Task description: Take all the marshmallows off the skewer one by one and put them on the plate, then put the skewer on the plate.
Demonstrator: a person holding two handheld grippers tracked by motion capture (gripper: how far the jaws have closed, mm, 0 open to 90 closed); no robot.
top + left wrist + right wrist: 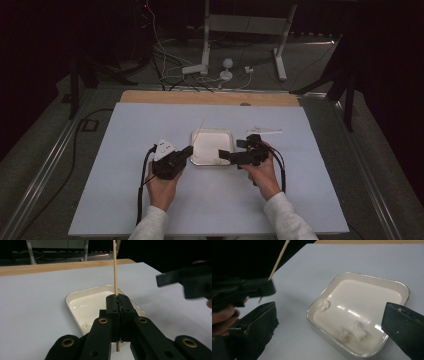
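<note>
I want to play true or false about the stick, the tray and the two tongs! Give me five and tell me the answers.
1. The left tongs are shut on a thin wooden stick. True.
2. The right tongs are squeezed tight on a white lump. False: their jaws stand wide apart with nothing pinched between them.
3. Three white lumps lie in the tray. True.
4. The tray is round and blue. False: it is a silver tray with rounded corners and a white inside.
5. The stick lies flat on the table. False: it is held up in the left tongs, above the table.
</note>
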